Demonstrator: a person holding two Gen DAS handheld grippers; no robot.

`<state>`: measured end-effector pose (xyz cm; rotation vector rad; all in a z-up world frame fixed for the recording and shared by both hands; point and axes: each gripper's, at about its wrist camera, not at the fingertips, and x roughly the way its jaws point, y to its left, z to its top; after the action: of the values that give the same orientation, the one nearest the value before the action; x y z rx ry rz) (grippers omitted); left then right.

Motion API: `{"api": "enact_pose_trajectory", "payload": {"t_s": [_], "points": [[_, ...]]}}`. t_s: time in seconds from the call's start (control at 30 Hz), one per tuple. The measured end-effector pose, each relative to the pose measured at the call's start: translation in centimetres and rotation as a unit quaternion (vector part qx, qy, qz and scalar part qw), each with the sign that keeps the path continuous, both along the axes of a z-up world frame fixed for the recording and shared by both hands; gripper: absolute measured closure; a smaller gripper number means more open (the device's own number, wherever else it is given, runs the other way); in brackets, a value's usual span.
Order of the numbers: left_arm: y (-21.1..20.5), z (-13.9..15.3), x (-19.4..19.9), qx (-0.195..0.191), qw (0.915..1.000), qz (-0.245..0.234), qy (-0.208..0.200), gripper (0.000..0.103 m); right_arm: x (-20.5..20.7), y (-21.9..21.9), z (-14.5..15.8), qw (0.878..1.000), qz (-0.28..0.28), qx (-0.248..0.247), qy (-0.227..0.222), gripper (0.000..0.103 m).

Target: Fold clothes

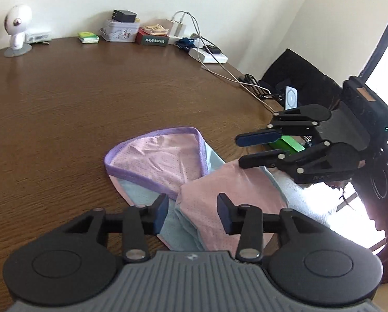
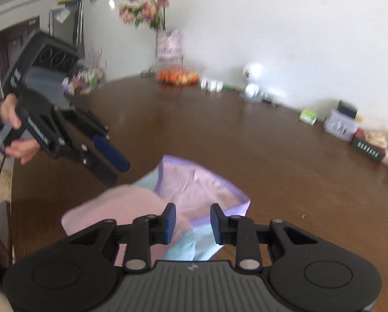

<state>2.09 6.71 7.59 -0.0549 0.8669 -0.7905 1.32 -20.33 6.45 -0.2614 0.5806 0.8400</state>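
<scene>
A small garment of pink dotted knit with lilac binding and pale blue panels [image 1: 167, 171] lies near the front edge of the dark brown wood-grain table [image 1: 89, 104]. It lies flat enough to work on, with bare wood around it, while the clutter of boxes, chargers and a small white round-headed figure [image 1: 17, 28] sits well apart along the far wall.

One pink flap [image 1: 227, 195] is laid over the rest of the cloth, so the piece is partly doubled on itself. The lilac-bound part is still spread open beside it. This could be a fold just laid, or a loosely bunched garment waiting to be squared up; the pictures do not settle which.

The left tool [image 1: 192, 209] hangs just above the near end of the cloth, its dark blue-padded fingers parted around nothing. That places it to press or pinch the layered edge. The right tool [image 1: 246, 150] comes in from the side, low over the pink flap's far corner. Its fingers are also apart with no cloth between them; whether the lower one touches the fabric I cannot tell. In the right wrist view a hand [image 2: 17, 130] grips the left tool's handle.

With both tools empty, the garment rests under its own weight alone.
</scene>
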Motion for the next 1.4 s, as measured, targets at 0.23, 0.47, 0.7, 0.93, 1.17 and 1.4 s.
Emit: {"api": "enact_pose_trajectory", "payload": {"t_s": [0.23,0.47,0.7,0.93,1.17,1.4], "points": [[-0.8,-2.2,0.1,-0.050,0.9963,0.043,0.055,0.040,-0.7,-1.5,-1.7,0.996,-0.029,0.045,0.073,0.074],[-0.8,-4.5,1.6,-0.053,0.9911,0.073,0.098,0.083,0.0,-0.9,-4.5,0.988,-0.047,0.085,0.116,0.093],[0.3,-2.1,-1.5,-0.072,0.9915,0.091,0.058,0.100,-0.4,-1.2,-2.9,0.984,-0.025,0.130,0.118,0.097],[-0.1,-3.4,-1.5,-0.025,0.9900,0.127,0.057,0.066,0.7,-0.6,-4.2,0.984,-0.067,0.097,0.133,0.083],[-1.6,0.0,-3.5,-0.077,0.9944,0.070,-0.020,0.063,0.3,0.2,-3.7,0.990,-0.071,0.083,0.094,0.087],[-3.1,-4.7,-2.2,-0.018,0.9954,0.080,0.050,0.065,-0.1,1.0,-3.2,0.993,-0.075,0.069,0.055,0.094]]}}
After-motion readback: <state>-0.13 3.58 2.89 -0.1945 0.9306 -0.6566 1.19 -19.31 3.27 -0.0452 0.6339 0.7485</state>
